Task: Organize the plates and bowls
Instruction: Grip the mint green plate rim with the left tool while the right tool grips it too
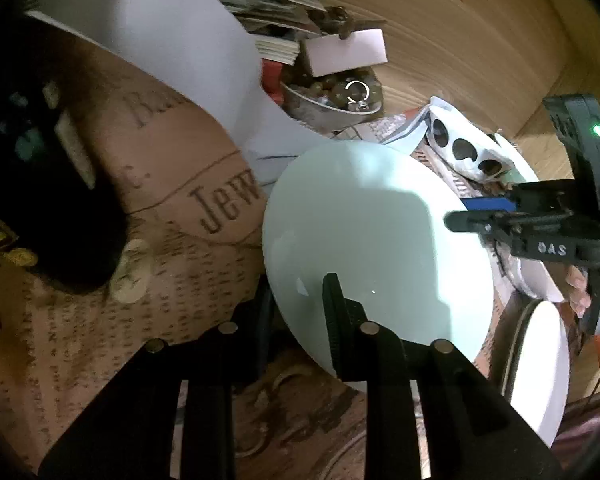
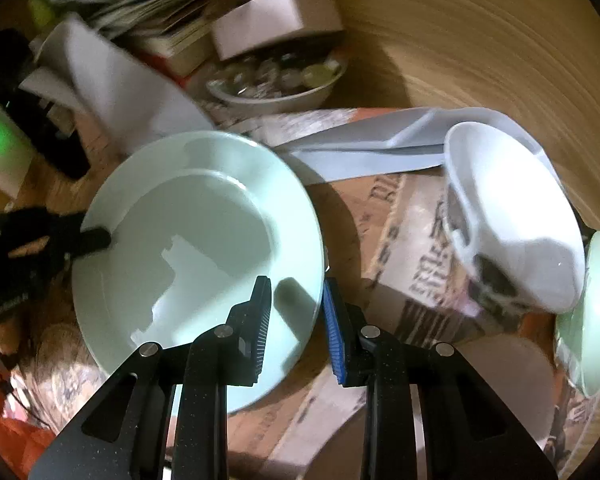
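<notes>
I see the newsprint-patterned tablecloth (image 2: 404, 216) under everything. The pale green plate (image 2: 196, 248) sits on it, and both my claws pinch its rim from opposite sides: the left gripper (image 1: 300, 312) and the right gripper (image 2: 296, 320), each closed on the plate. Right of the plate lies a white bowl (image 2: 512, 216); beyond the plate, a bowl of beads (image 2: 276, 84).
</notes>
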Motion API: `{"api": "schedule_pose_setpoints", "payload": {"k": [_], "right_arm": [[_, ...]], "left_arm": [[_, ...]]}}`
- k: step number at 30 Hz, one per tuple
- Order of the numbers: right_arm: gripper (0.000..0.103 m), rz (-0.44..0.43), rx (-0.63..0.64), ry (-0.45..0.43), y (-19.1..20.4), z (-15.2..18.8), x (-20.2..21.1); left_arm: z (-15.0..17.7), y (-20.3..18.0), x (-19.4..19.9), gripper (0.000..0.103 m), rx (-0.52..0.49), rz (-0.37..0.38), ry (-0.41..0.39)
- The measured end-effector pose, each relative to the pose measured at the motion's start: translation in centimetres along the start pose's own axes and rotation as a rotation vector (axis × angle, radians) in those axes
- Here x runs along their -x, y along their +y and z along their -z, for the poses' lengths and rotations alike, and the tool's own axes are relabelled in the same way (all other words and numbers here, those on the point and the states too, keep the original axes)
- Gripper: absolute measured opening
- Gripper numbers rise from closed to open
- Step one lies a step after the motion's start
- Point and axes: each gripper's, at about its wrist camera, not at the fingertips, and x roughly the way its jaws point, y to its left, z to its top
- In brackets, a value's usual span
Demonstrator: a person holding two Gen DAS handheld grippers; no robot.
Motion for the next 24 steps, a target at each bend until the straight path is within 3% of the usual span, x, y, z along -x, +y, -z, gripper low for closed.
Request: {"api": "schedule_pose_setpoints", "payload": {"k": [11, 16, 24], "right_arm": [[0.031, 0.059, 0.065, 0.032, 2.3, 0.1, -2.2], [0.028, 0.070, 0.050, 0.003, 2.4, -0.2, -2.6], [0.025, 0.054, -0.019, -0.086, 1.3, 1.6, 1.6]], "left_arm": [[1.7, -0.3, 0.9, 0.024, -0.051, 0.005, 0.027], [1.7, -0.5, 0.8, 0.026, -0.077, -0.013, 0.009], [2.0, -0.8, 2.3, 0.026, -0.072, -0.021, -0.042]]}}
